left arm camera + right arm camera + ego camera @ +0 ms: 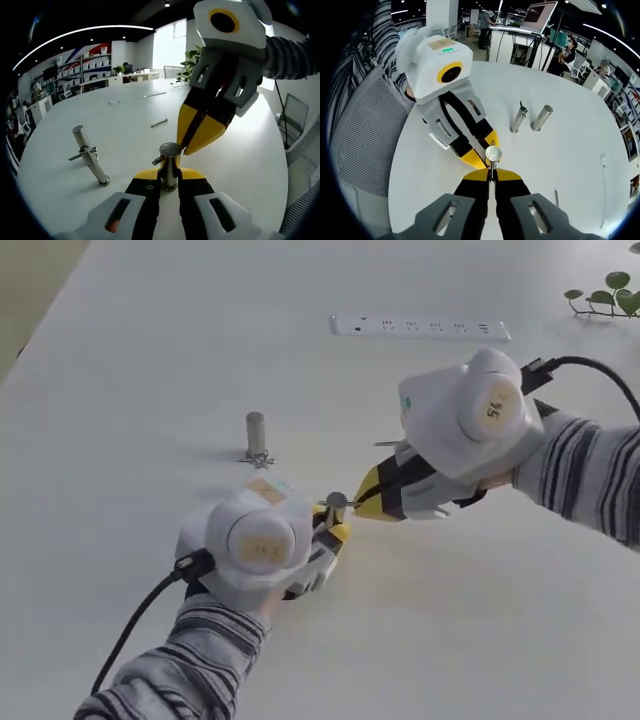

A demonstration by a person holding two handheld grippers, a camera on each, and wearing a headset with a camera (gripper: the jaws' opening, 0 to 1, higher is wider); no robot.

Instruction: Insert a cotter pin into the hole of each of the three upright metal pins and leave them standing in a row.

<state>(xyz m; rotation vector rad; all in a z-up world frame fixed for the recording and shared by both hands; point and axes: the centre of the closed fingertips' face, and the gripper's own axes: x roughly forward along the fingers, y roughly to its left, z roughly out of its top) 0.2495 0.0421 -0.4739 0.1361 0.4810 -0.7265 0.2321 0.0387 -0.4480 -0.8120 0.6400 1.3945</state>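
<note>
Left tongs (pixel 169 176) clamp an upright metal pin (pixel 170 156) mid-tabletop (pixel 150 360). Right tongs (pixel 491 174), pinched on a cotter pin (pixel 492 164), sit just beside its head.

We see a broad white desk (pixel 130 370) with a long white plastic power strip (pixel 420 327) lying toward its far side and a small green round-leaved plant (pixel 608 295) further right. Past the desk, our left gripper view catches wall shelves (pixel 92 62) of white boxes, and our right gripper view a grey mesh chair (pixel 362 150).
</note>
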